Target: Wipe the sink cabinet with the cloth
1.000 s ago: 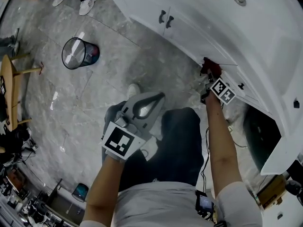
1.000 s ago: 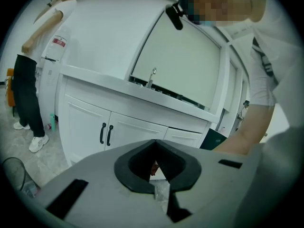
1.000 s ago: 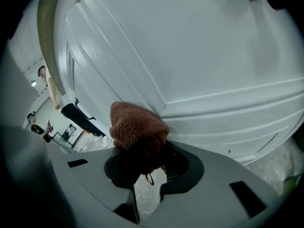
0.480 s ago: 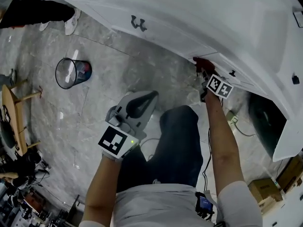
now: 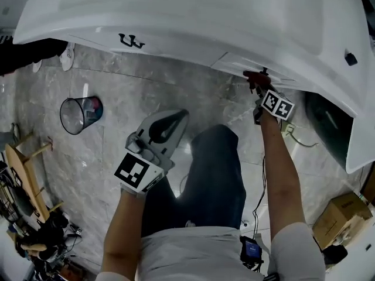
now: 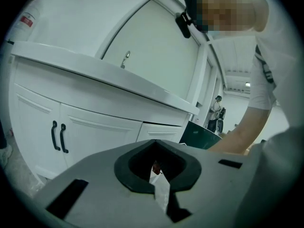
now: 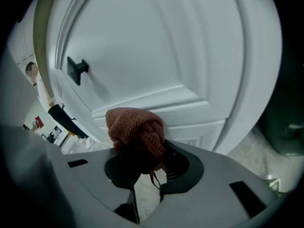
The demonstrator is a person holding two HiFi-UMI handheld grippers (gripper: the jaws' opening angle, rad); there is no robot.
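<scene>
Cloth: a reddish-brown knitted cloth (image 7: pixel 137 131), bunched at the centre of the right gripper view, against the white sink cabinet (image 5: pixel 176 16).
Right gripper: the right gripper (image 5: pixel 256 85), upper right of centre in the head view, has its jaws clamped on the wad's lower part.
Left gripper: the left gripper (image 5: pixel 166 127), lower left of centre, has its jaws nearly together and empty, away from the cabinet.
Risk, slip: the pinch looks small, so a hard drag could pull the wad free.
Risk, scrape: if the wad rolls aside, bare jaw tips may mark the door panel (image 7: pixel 156 56).
Risk, snag: the knit could catch on the black knob (image 7: pixel 76 69) at upper left.
</scene>
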